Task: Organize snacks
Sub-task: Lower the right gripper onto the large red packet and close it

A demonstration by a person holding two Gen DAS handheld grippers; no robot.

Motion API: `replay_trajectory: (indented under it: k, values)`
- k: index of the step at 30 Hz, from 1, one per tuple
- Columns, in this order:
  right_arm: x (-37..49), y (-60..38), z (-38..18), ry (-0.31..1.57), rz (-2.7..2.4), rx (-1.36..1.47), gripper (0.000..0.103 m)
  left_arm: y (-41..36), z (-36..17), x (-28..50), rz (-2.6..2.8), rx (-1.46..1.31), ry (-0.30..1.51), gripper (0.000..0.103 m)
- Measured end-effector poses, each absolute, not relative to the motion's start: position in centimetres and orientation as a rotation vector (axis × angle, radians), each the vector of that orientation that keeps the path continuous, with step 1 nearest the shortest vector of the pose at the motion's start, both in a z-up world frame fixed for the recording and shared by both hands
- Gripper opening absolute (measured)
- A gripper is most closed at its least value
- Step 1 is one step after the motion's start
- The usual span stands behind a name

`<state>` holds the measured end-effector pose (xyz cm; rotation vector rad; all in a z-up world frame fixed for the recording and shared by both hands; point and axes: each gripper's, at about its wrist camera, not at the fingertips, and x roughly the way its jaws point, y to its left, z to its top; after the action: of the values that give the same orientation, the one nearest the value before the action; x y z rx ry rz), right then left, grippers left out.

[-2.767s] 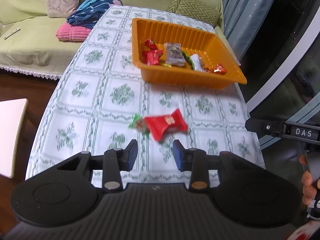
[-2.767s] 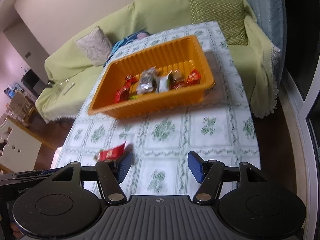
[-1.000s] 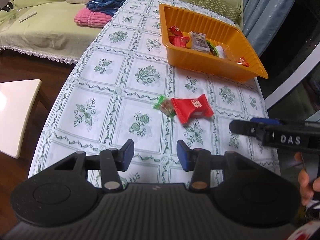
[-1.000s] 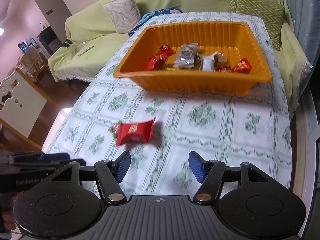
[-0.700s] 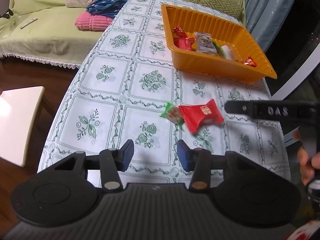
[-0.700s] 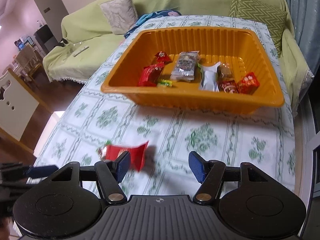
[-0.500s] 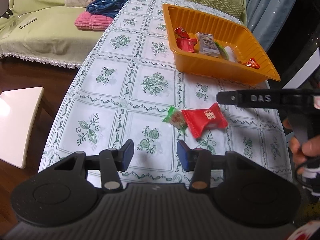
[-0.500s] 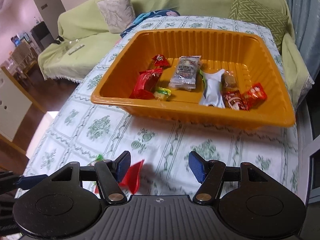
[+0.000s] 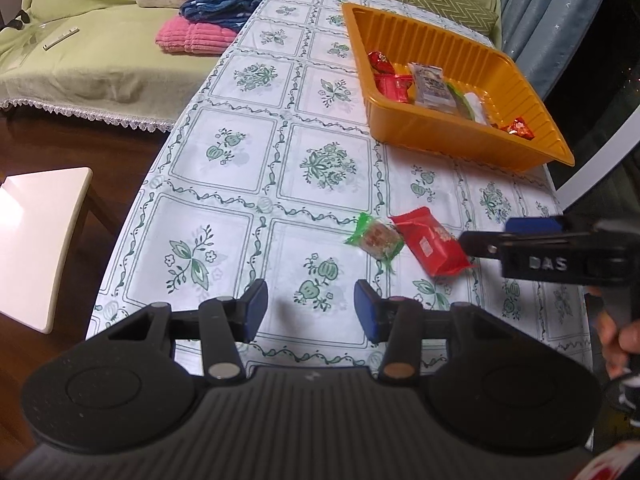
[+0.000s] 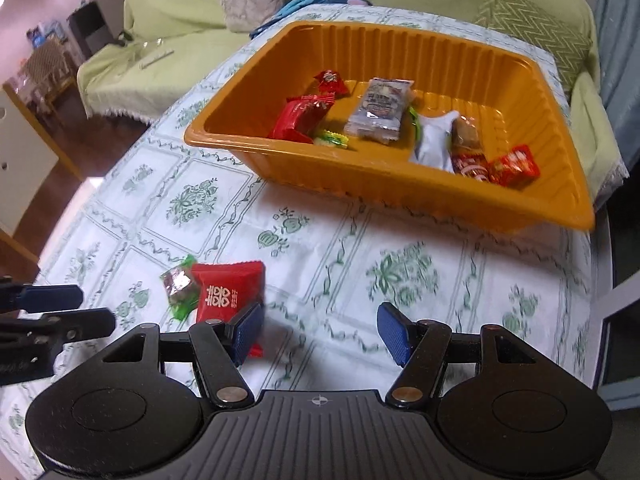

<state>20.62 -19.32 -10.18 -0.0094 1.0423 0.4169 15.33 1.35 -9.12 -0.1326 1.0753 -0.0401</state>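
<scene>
Right tool [image 10: 320,330], jaws apart and empty, sits just behind the red packet [image 10: 226,292], likely lining up a grab.

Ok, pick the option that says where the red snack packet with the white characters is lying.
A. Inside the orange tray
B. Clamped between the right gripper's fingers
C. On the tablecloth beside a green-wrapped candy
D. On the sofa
C: the red snack packet lies flat on the tablecloth, touching a green-wrapped candy, short of the orange tray; the right gripper is open and empty.
</scene>
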Motion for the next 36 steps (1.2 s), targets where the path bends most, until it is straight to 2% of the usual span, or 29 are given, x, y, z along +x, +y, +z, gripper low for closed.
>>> replay_trajectory:
  k: [6, 15, 17, 27, 30, 34, 36]
  values:
    - [19.6, -20.7, -8.6, 1.000, 0.448, 0.179, 0.064, 1.4, -9.1, 15.5, -0.042, -0.135, 1.074, 0.044]
    - [19.4, -18.0, -8.7, 0.997, 0.550, 0.143, 0.062, 1.8, -8.9, 15.5, -0.035, -0.138, 1.064, 0.044]
    - [19.7, -17.6, -8.9, 1.001, 0.563, 0.133, 0.048, 2.0, -8.9, 15.5, -0.031, -0.135, 1.061, 0.044]
    - [20.2, -16.0, -9.9, 1.004, 0.569, 0.058, 0.046, 2.5, -8.8, 15.3, -0.025, -0.138, 1.053, 0.044]
    - [20.0, -15.8, -10.0, 1.007, 0.568, 0.035, 0.040, 2.4, -8.7, 15.3, -0.031, -0.135, 1.051, 0.044]
    - [19.8, -15.8, -10.3, 1.015, 0.567, 0.033, 0.028, 2.2, -8.8, 15.2, -0.039, -0.130, 1.053, 0.044]
    - [19.6, -16.0, -10.2, 1.001, 0.567, 0.029, 0.027, 2.1, -8.8, 15.2, -0.045, -0.129, 1.054, 0.044]
